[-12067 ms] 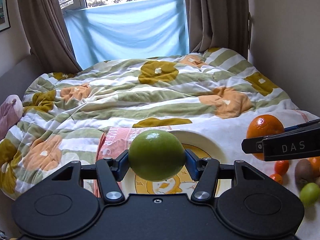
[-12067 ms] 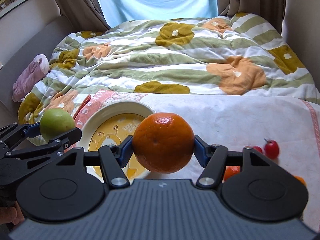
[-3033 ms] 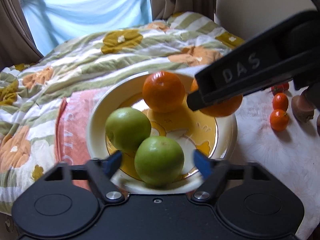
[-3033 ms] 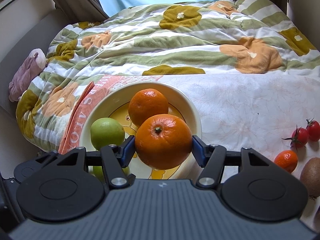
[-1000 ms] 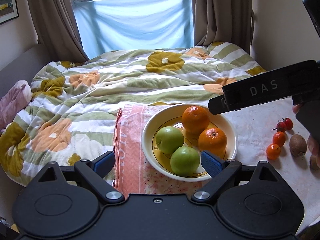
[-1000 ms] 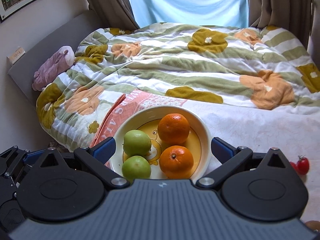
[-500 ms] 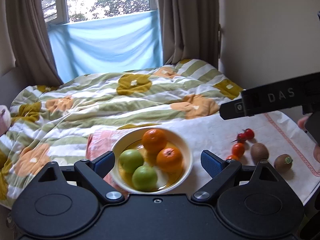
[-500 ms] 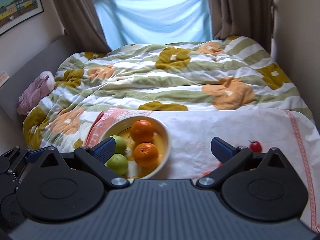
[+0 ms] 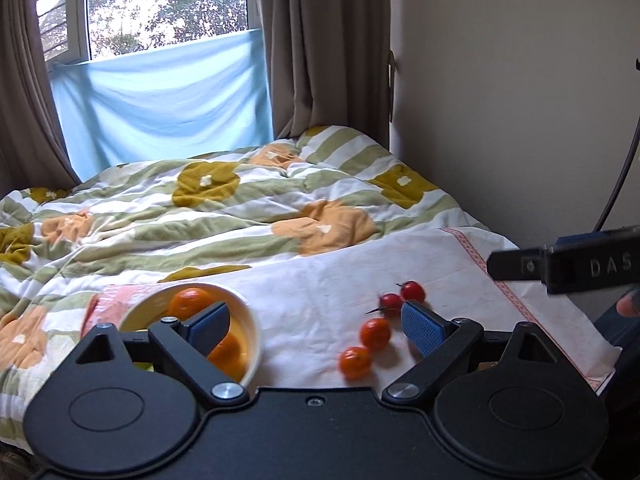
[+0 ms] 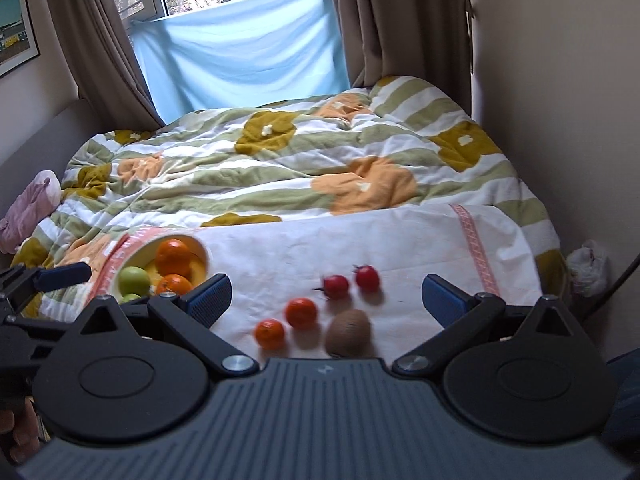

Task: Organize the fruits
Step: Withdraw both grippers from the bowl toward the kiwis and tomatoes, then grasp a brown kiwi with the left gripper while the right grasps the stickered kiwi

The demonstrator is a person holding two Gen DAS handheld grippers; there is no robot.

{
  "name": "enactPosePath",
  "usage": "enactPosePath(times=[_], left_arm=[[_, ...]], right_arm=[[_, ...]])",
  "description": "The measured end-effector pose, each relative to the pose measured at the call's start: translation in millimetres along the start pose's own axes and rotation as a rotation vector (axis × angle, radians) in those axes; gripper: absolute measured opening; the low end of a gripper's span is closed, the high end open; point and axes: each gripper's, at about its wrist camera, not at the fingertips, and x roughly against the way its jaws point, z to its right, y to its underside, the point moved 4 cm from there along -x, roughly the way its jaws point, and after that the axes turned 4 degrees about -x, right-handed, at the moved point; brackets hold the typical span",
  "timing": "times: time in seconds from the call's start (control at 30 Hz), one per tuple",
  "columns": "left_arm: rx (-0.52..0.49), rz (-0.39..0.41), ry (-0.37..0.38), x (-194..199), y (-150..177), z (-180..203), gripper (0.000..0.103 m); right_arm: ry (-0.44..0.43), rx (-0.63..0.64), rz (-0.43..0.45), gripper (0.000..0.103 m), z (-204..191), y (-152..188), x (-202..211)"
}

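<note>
Holding both grippers wide and empty above the bed, you have the left gripper (image 9: 316,324) and right gripper (image 10: 326,294) over the white cloth (image 10: 400,240). The bowl (image 10: 200,254) holds oranges and apples; two mandarins (image 10: 301,313), cherry tomatoes (image 10: 336,285) and a kiwi (image 10: 347,332) lie loose beside it.

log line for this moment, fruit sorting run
left gripper: open, empty | right gripper: open, empty | bowl: oranges, green apples | cloth: loose small fruit

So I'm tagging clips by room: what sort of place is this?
Most likely a bedroom: a bed with a flowered quilt, a curtained window, and a framed picture on the wall.
</note>
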Motion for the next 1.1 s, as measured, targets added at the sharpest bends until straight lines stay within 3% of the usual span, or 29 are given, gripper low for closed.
enactPosePath(times=[0.2, 0.43, 0.77, 0.9, 1.1], left_arm=[[-0.008, -0.040, -0.007, -24, -1, 44, 0.095], [0.005, -0.123, 0.012, -61, 14, 69, 0.093], [-0.036, -0.199, 0.115, -133, 34, 89, 0.086], [-0.066, -0.238, 0.148, -149, 43, 101, 0.082], [-0.090, -0.265, 0.174, -168, 47, 110, 0.079]], right_arm=[[-0.004, -0.013, -0.072, 0.103, 48, 21, -17], [-0.011, -0.071, -0.148, 0.103, 80, 54, -47], [-0.009, -0.037, -0.179, 0.103, 87, 97, -85], [-0.013, -0.045, -0.208, 0.103, 81, 104, -99], [0.014, -0.005, -0.176, 0.103, 72, 106, -106]])
